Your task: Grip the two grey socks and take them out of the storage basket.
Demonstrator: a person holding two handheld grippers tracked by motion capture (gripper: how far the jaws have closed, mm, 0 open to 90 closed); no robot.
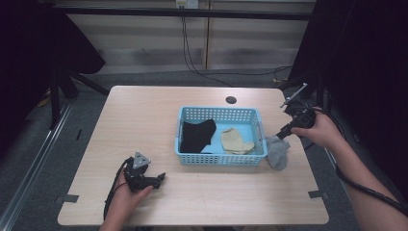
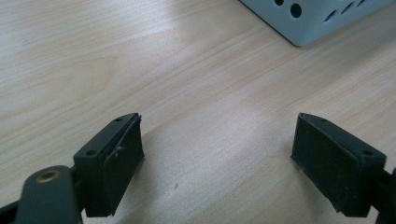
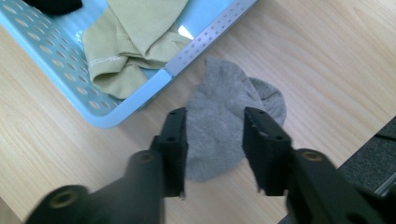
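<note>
A grey sock (image 1: 277,151) (image 3: 219,126) lies crumpled on the wooden table, just outside the right end of a light blue basket (image 1: 219,160) (image 3: 140,100). My right gripper (image 1: 281,134) (image 3: 215,114) hovers over it with jaws apart; the sock shows between them, and the pads do not press it. In the basket lie a black sock (image 1: 197,134) (image 3: 53,4) and a beige sock (image 1: 235,141) (image 3: 130,32). My left gripper (image 1: 161,179) (image 2: 217,158) rests low on the table at the front left, open wide with nothing between its jaws.
A corner of the basket (image 2: 308,18) shows far ahead of the left jaws. The table has a round cable hole (image 1: 231,100) behind the basket. The table's right edge (image 1: 308,159) runs close beside the grey sock. Dark curtains hang on both sides.
</note>
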